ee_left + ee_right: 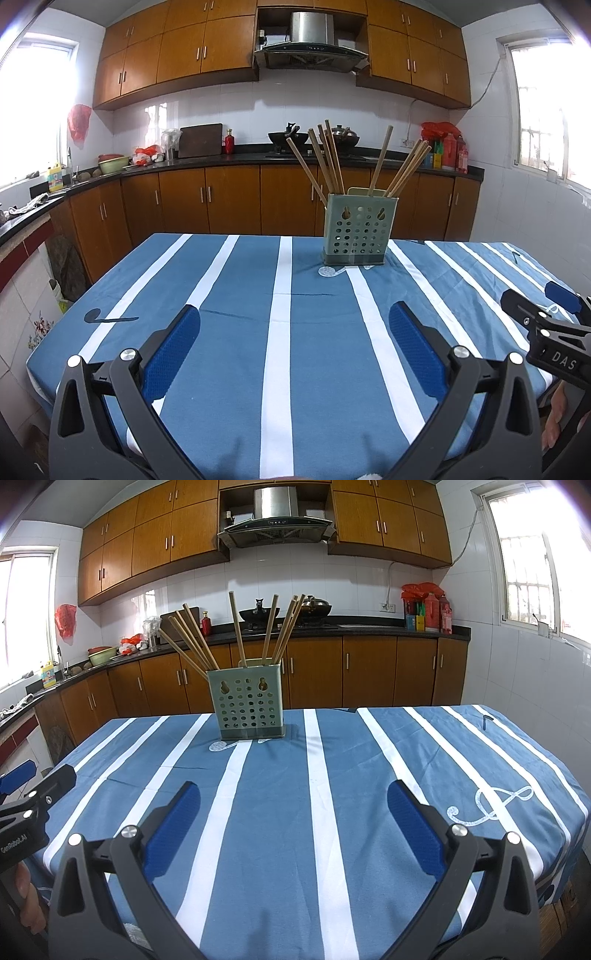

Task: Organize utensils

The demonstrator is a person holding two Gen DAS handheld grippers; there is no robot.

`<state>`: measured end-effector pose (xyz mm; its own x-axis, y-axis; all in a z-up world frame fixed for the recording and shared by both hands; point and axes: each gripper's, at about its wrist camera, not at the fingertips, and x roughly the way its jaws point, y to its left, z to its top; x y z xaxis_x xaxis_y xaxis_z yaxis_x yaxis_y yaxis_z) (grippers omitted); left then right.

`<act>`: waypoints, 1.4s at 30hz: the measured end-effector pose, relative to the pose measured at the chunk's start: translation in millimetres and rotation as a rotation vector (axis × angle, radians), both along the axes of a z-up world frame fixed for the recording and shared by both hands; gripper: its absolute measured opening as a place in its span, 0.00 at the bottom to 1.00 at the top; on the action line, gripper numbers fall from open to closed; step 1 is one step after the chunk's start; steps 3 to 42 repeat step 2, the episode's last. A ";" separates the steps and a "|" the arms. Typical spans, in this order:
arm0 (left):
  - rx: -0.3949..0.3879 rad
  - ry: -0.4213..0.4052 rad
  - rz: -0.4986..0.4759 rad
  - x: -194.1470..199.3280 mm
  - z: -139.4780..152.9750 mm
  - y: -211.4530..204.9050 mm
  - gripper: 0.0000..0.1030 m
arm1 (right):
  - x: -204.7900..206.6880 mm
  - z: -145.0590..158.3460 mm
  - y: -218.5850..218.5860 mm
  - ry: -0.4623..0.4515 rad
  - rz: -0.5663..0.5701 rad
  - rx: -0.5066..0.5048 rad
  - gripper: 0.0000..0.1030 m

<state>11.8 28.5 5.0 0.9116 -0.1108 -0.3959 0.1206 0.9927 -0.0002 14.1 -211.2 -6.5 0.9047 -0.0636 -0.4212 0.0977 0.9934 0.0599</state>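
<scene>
A green perforated utensil holder (357, 230) (248, 701) stands upright near the far edge of the table. Several wooden chopsticks (330, 160) (236, 627) lean out of it in different directions. My left gripper (294, 314) hovers open over the near part of the table, nothing between its blue pads. Just as wide open and empty, my right gripper (293, 793) hangs over the near side too. Each gripper shows at the edge of the other's view, the right gripper's finger (535, 321) and the left gripper's finger (40, 794).
The table wears a blue cloth with white stripes (280, 332) (325, 812). Behind it runs a dark kitchen counter (221, 158) with woks, bottles and bowls over wooden cabinets. A person's hand (26, 897) grips the left handle.
</scene>
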 end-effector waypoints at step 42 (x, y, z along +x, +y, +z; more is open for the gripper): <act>-0.002 0.002 -0.001 -0.5 0.1 0.5 0.98 | 0.1 0.1 -0.3 0.000 0.000 0.000 0.96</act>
